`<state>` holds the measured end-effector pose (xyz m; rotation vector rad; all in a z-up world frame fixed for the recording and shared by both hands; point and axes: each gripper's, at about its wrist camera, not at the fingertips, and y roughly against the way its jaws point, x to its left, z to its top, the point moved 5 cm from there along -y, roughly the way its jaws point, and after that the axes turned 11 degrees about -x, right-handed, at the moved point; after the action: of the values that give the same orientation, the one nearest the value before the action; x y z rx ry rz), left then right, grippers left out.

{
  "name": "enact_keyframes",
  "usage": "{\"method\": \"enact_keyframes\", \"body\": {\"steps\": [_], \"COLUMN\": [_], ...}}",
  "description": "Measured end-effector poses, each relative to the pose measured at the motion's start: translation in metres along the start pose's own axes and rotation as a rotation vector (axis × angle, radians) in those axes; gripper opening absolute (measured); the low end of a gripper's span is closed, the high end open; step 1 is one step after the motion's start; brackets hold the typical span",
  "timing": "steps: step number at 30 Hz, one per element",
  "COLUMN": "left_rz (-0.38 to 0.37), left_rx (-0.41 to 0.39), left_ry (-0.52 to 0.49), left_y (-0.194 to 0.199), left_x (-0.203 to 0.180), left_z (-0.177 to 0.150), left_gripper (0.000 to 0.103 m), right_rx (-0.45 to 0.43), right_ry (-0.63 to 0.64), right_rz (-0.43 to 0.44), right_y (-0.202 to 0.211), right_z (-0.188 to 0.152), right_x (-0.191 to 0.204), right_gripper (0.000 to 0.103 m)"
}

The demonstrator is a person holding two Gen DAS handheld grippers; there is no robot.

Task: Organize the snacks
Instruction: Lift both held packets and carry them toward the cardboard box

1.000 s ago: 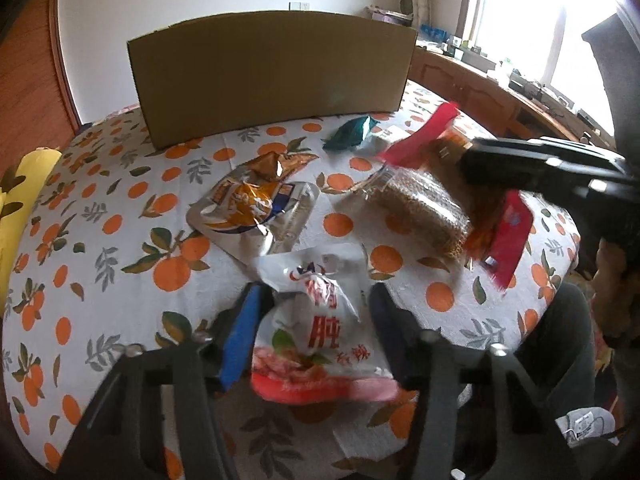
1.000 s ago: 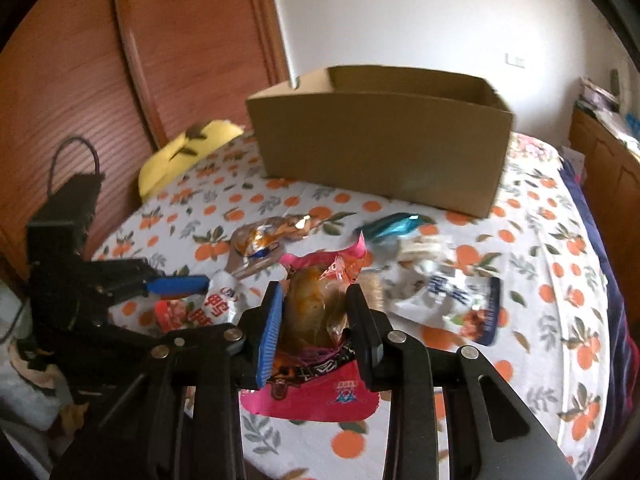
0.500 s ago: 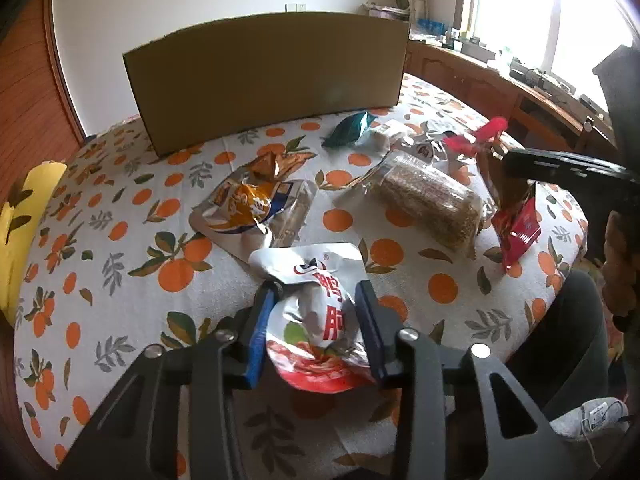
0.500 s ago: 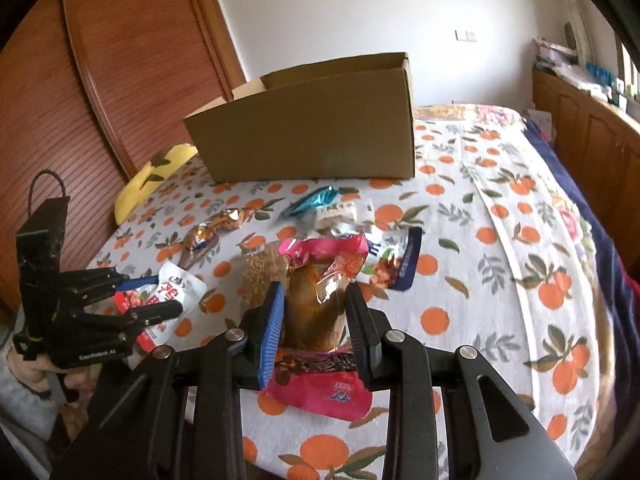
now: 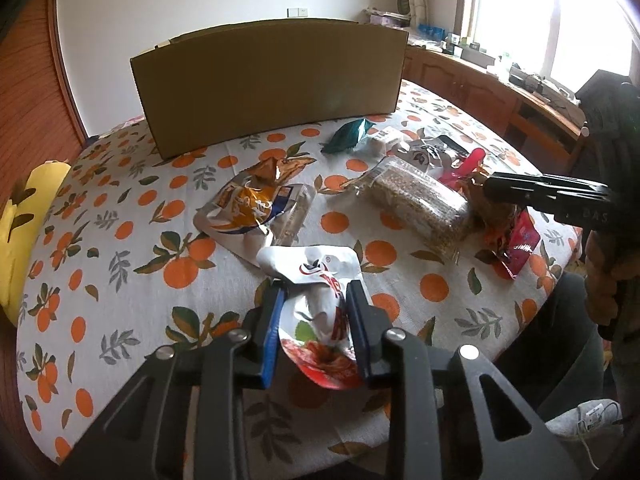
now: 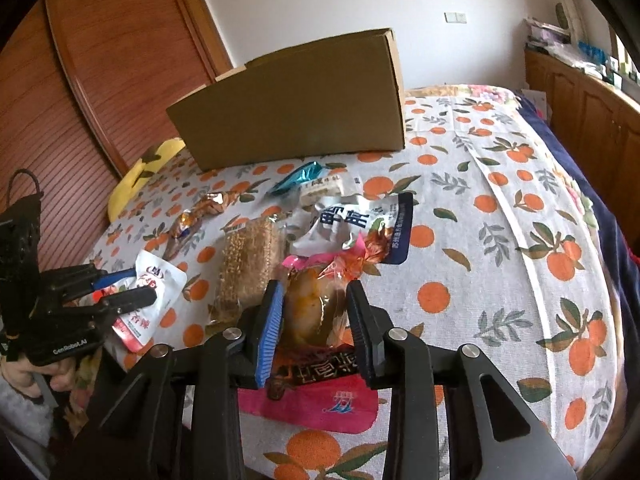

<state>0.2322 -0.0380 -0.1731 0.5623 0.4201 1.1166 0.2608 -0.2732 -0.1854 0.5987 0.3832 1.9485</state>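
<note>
Both claws — snack packets between.

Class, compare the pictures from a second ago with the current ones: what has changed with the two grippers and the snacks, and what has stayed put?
The left gripper has closed in on the white-and-red packet, crumpling it; its jaws are closing. The right gripper carried its pink packet lower, toward the table's edge; its jaws are opening slightly, packet between them. The cardboard box, orange packet and seed bar stayed put.

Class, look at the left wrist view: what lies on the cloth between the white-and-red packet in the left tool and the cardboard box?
In the left wrist view, one orange and silver snack pouch lies between the white-and-red packet and the cardboard box; otherwise bare cloth.
</note>
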Motion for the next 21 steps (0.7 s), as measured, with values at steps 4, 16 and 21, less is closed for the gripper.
{"method": "enact_keyframes", "body": {"steps": [4, 16, 21], "left_rz": [0.0, -0.017, -0.027], "left_rx": [0.003, -0.035, -0.051], "left_ry": [-0.001, 0.01, -0.001], "left_y": [-0.001, 0.007, 0.013], "left_x": [0.001, -0.002, -0.008], "left_z": [0.0, 0.003, 0.009], "left_gripper": [0.03, 0.024, 0.023], "right_rx": [0.031, 0.037, 0.017], "right_ry": [-0.006, -0.009, -0.008], "right_rz": [-0.011, -0.001, 0.006], "right_y": [-0.009, -0.013, -0.008], "right_z": [-0.005, -0.006, -0.003], "right_x": [-0.002, 0.0, 0.002], "right_gripper": [0.041, 0.039, 0.039]}}
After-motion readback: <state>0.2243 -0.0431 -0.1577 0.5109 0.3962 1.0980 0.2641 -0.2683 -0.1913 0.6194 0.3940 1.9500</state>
